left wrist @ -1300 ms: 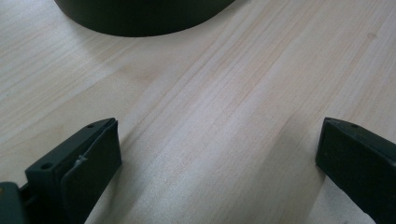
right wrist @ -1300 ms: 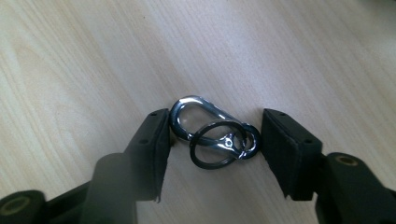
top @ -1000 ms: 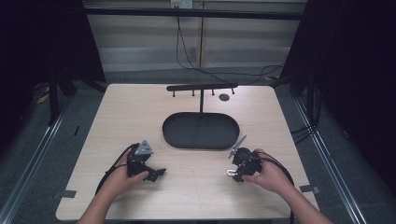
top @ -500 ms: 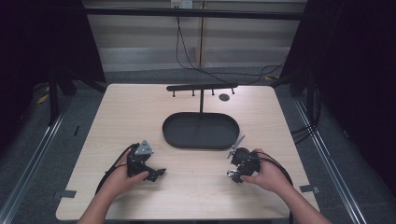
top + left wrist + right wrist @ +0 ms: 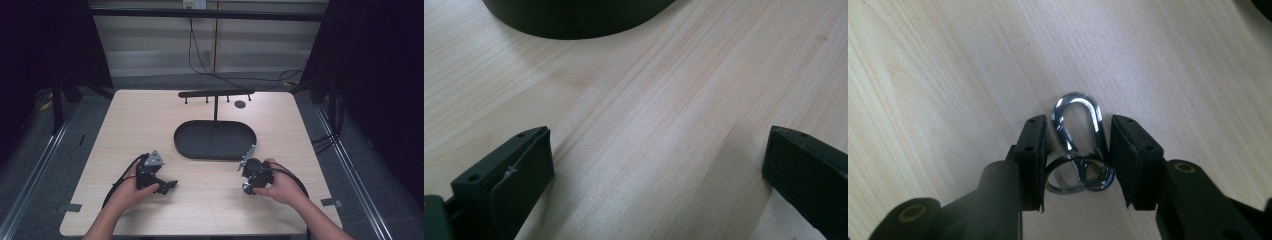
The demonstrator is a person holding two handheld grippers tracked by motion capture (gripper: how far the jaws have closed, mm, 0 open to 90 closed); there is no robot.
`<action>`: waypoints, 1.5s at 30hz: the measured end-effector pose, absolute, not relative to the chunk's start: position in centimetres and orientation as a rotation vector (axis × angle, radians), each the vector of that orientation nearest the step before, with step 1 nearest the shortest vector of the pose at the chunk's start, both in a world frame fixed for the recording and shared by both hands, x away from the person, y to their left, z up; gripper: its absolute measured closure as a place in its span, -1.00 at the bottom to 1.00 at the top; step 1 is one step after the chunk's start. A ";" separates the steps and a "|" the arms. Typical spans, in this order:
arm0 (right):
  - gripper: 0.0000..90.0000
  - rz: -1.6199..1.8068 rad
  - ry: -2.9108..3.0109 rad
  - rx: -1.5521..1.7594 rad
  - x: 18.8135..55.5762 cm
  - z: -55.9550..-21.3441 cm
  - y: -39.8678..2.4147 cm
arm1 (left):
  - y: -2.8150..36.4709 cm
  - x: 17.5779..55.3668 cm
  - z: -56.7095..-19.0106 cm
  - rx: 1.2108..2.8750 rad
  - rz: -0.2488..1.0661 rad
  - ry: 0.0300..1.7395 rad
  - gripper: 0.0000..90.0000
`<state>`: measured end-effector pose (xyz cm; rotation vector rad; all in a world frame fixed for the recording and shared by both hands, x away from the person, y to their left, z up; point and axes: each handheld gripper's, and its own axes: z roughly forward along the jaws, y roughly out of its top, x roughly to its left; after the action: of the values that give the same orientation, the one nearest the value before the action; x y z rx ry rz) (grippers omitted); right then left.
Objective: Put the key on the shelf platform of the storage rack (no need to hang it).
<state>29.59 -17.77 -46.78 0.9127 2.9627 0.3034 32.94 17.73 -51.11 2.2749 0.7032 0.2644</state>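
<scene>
A shiny metal carabiner (image 5: 1079,125) with a key ring (image 5: 1070,175) on its near end lies flat on the wooden table (image 5: 150,120). My right gripper (image 5: 1078,160) has its jaws drawn in close on both sides of it, the pads against the ring. In the high view the right gripper (image 5: 248,188) sits low on the table, just off the front right of the black oval tray (image 5: 182,145). My left gripper (image 5: 167,186) rests at the front left; its jaws (image 5: 659,170) stand wide apart over bare wood, the tray edge (image 5: 574,20) beyond them.
A black T-shaped stand (image 5: 216,93) with short pegs rises from the tray's far side. A small dark disc (image 5: 240,104) lies near the table's back edge. Cables trail from both grippers toward the front edge. Dark floor and rails surround the table.
My right gripper has shifted a little to the left, toward the tray's corner. The left gripper has stayed where it was.
</scene>
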 end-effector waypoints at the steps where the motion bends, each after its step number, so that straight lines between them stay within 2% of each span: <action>1: 0.41 0.299 2.965 0.915 29.6 -46.7 -17.7 | 17.7 32.9 -51.1 2.275 0.264 0.703 -1.00; 8: 0.52 0.231 2.968 0.961 29.6 -46.7 -17.5 | 17.7 32.9 -51.1 2.277 0.263 0.704 -1.00; 22: 0.52 0.282 2.973 0.984 29.7 -46.1 -18.5 | 17.7 32.9 -51.1 2.276 0.263 0.704 -1.00; 45: 0.52 0.261 2.967 0.991 30.8 -42.7 -19.4 | 17.7 32.9 -51.1 2.277 0.263 0.704 -1.00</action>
<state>30.82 -19.37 -42.70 0.9912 2.9672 0.2607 32.94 17.74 -51.09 2.2773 0.7038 0.2628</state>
